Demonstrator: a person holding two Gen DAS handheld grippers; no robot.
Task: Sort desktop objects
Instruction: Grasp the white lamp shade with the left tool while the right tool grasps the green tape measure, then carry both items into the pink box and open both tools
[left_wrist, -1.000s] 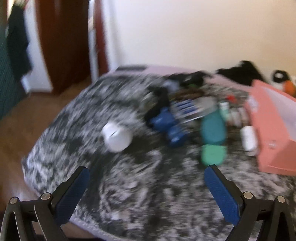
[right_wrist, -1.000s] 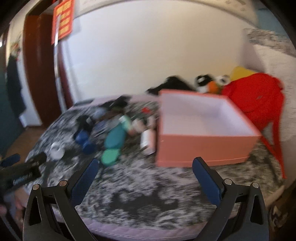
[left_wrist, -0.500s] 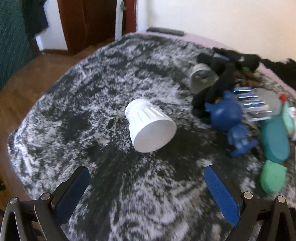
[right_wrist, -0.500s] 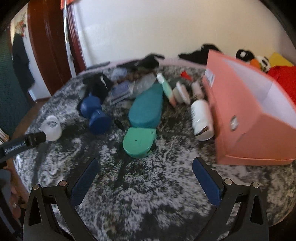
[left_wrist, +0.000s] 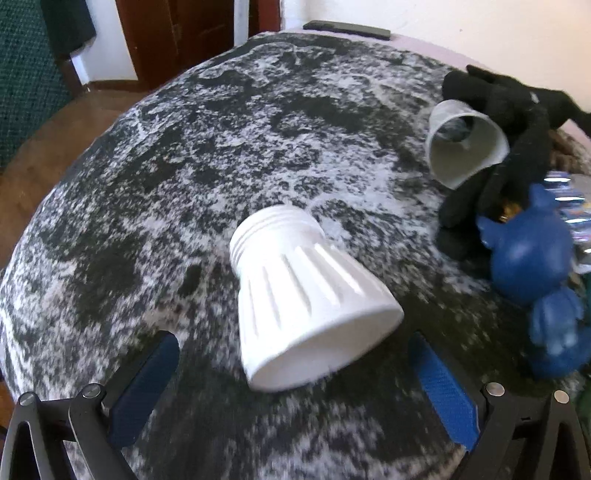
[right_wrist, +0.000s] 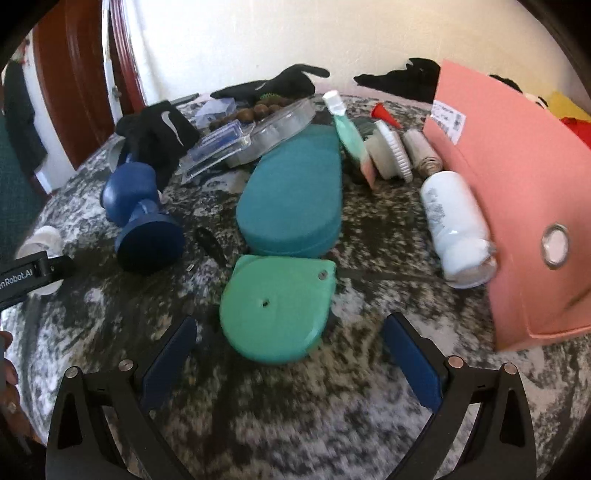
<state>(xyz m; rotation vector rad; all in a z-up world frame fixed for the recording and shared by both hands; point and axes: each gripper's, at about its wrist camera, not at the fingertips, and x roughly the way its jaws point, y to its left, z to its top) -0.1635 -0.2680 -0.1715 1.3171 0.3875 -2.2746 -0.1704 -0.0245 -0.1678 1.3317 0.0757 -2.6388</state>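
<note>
A white ribbed cup (left_wrist: 306, 299) lies on its side on the black-and-white mottled tabletop (left_wrist: 221, 140), mouth toward me. My left gripper (left_wrist: 295, 373) is open, its blue fingers on either side of the cup's mouth, just short of it. My right gripper (right_wrist: 288, 354) is open, its fingers flanking the near end of a light green round case (right_wrist: 275, 308). Behind that case lies a teal oval case (right_wrist: 295, 199). A pink box (right_wrist: 517, 192) stands at the right. The left gripper's body (right_wrist: 26, 275) shows at the left edge of the right wrist view.
A grey paper cup (left_wrist: 461, 146), a black glove (left_wrist: 517, 147) and a blue figurine (left_wrist: 535, 273) lie right of the white cup. A white bottle (right_wrist: 456, 229), a tube (right_wrist: 351, 140), clear plastic cases (right_wrist: 236, 144) and a round jar (right_wrist: 391, 151) crowd the middle. The table edge drops off left.
Both grippers have moved forward and down toward the table. The white cup now sits between the left fingers and the green case between the right fingers. Nothing was grasped.
</note>
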